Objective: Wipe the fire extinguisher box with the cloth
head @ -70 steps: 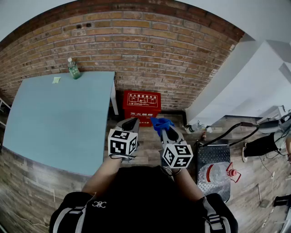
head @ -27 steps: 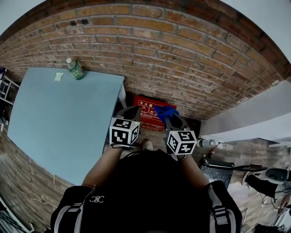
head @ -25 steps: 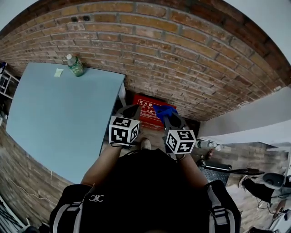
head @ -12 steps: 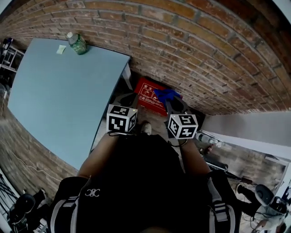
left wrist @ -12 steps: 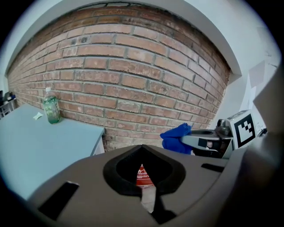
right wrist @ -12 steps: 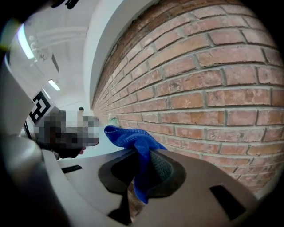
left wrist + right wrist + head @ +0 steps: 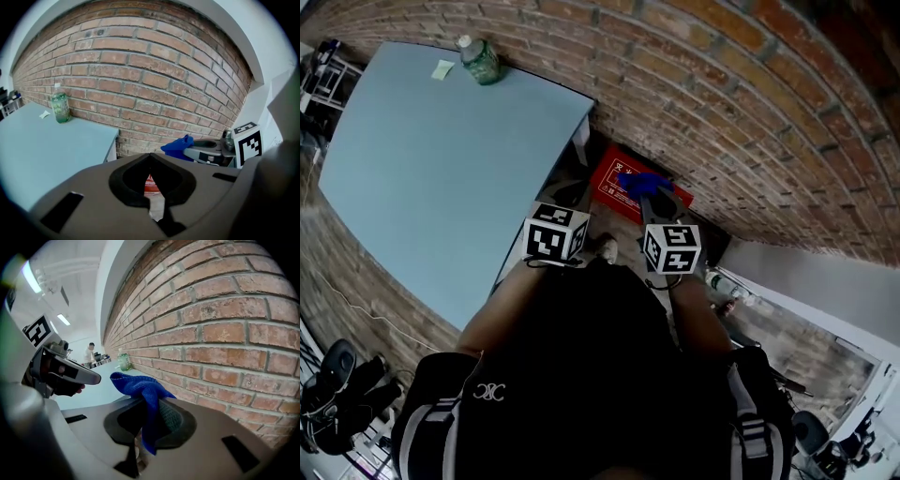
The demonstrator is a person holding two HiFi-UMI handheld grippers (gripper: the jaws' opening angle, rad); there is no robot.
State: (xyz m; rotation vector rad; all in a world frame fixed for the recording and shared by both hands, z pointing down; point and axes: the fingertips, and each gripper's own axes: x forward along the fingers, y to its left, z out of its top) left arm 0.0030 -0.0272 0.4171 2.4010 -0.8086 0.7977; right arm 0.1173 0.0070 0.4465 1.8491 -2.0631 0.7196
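R claw (image 7: 146,404) clamped on blue cloth (image 7: 139,384), near red extinguisher box (image 7: 616,174); L claw (image 7: 150,157) pinched together, empty

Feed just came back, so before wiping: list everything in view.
Brick wall: one, red-brown, ahead.
Pale blue flat-topped table: one, pale blue, left, against the wall.
Red rectangular fire extinguisher box: one, red, on the floor against the wall, by the table.
Blue woven cloth: one, blue, pinched in the right gripper.
Green plastic bottle: one, green, table's far edge.
Small paper scrap: one, yellowish, beside the bottle.
Left gripper: one, grey, jaws together, empty.
Right gripper: one, grey, shut on the cloth.
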